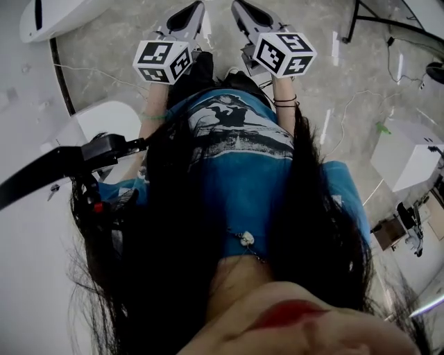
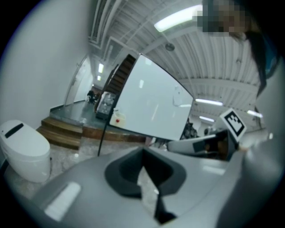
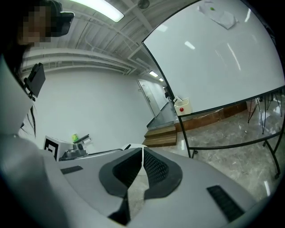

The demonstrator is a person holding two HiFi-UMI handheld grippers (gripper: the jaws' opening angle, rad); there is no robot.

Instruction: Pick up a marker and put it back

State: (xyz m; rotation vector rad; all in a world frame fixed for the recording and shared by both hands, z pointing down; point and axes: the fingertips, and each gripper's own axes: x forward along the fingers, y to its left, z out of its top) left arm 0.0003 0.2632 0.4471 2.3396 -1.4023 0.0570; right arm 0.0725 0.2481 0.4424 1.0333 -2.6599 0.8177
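No marker shows in any view. In the head view both grippers are held side by side in front of a person in a blue shirt with long dark hair, jaws pointing away over the stone floor. My left gripper point(image 1: 197, 8) point(image 2: 142, 152) has its jaws together with nothing between them. My right gripper point(image 1: 239, 7) point(image 3: 142, 149) is shut too, and empty. Beyond the jaws, a tilted whiteboard point(image 2: 149, 107) point(image 3: 222, 62) on a black frame fills both gripper views. The right gripper's marker cube point(image 2: 233, 122) shows in the left gripper view.
A small white box with a red dot point(image 3: 181, 107) point(image 2: 116, 119) sits by the whiteboard's lower corner. Wooden steps point(image 2: 62, 131) point(image 3: 162, 133) lie behind. A white rounded unit point(image 2: 24, 151) stands at the left. A white box point(image 1: 409, 156) and cables lie on the floor at the right.
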